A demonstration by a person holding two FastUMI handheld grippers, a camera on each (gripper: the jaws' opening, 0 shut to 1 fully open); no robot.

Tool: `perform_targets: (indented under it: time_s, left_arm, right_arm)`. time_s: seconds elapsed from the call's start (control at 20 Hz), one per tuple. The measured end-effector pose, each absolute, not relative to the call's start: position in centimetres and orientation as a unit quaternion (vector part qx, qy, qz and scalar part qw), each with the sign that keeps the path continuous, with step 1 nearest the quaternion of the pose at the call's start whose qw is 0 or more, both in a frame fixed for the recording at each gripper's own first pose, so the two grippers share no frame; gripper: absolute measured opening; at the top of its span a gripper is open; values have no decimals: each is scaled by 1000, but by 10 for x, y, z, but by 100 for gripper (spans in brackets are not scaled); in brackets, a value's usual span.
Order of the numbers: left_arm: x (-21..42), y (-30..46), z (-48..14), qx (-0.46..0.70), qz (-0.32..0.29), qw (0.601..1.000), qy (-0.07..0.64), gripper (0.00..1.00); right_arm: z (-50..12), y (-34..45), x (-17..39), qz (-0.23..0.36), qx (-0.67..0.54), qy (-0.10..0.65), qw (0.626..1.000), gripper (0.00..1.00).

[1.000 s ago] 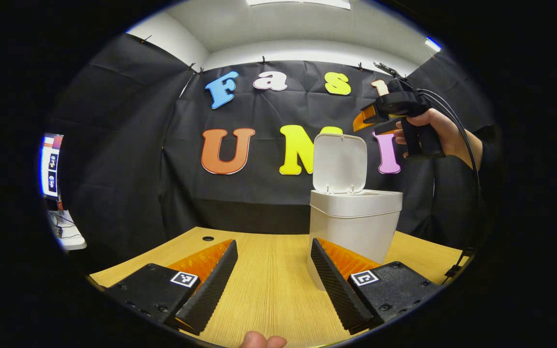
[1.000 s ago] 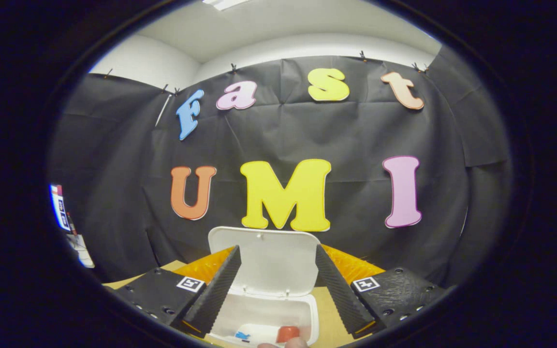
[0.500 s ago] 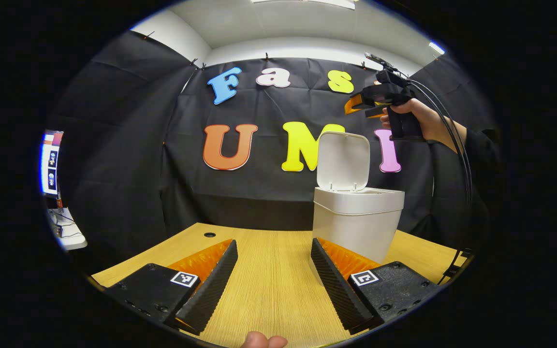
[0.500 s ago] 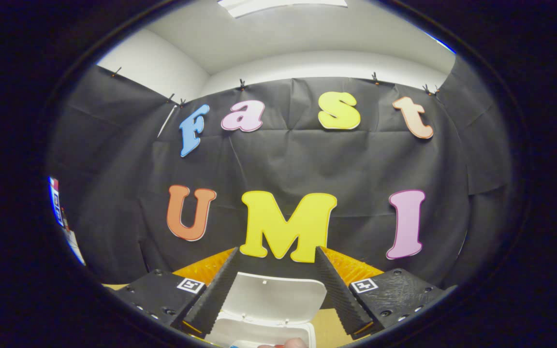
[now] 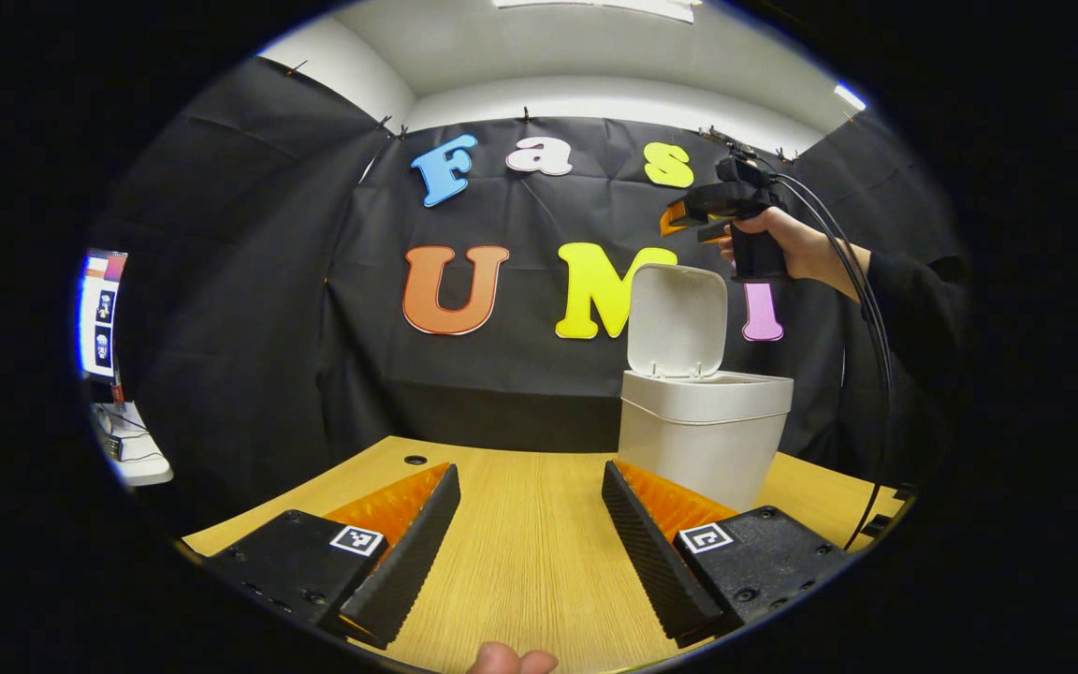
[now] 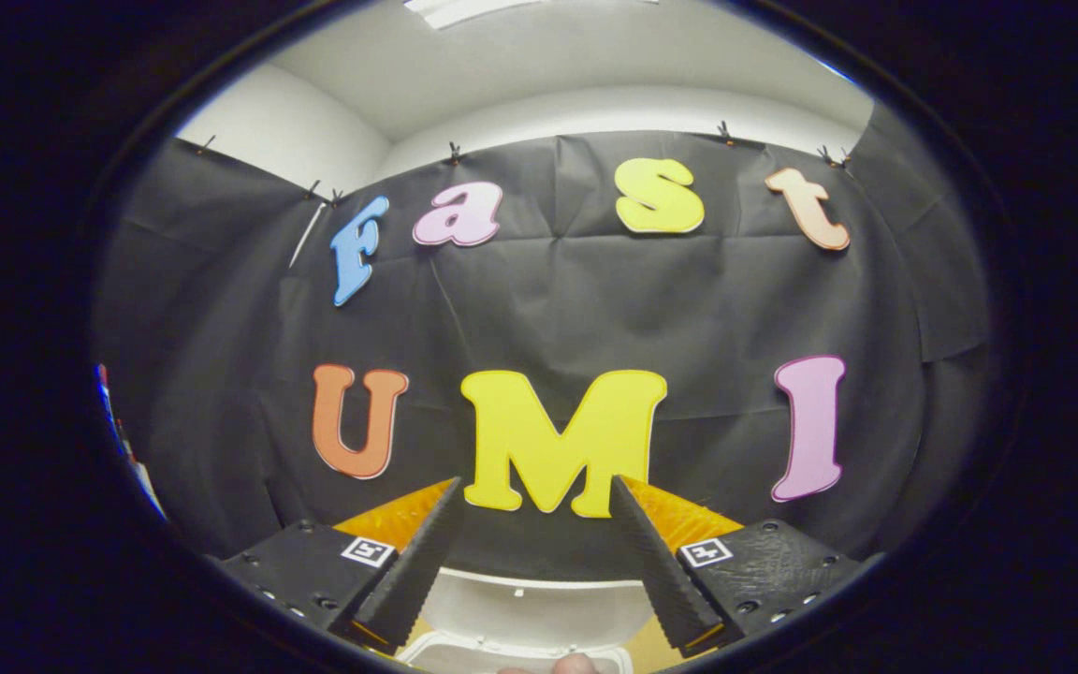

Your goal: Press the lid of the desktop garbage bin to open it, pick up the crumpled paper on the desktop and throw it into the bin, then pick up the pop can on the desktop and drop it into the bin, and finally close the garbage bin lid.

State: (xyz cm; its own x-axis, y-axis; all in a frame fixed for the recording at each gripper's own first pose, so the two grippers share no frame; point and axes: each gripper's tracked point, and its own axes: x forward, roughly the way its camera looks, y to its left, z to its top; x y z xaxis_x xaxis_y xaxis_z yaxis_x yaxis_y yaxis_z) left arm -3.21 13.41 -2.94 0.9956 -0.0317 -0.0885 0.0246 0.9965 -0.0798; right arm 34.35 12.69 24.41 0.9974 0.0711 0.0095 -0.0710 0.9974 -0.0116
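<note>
Left gripper view, white garbage bin (image 5: 703, 440) upright on wooden surface (image 5: 520, 562), lid (image 5: 677, 320) raised vertical, left gripper (image 5: 530, 552) jaws open and empty, right gripper (image 5: 684, 220) held above lid; right gripper view, right gripper (image 6: 530, 562) jaws open, empty, over the lid (image 6: 539, 608).

No readable text; only square coded markers (image 5: 356, 540) on gripper bodies.
</note>
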Motion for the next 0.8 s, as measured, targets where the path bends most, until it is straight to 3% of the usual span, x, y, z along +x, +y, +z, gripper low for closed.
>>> perform_targets:
  time_s: [0.4,0.45,0.8]
  left_arm:
    - [-30,137,-29,-38,-9,998,44,98]
    - [-30,136,-30,-38,-11,998,46,98]
    - [-27,139,-36,-31,-3,998,52,98]
  right_arm:
    - [197,147,355,47,-12,72,996,92]
    - [189,148,356,46,-20,81,995,96]
    - [171,150,337,60,14,102,993,96]
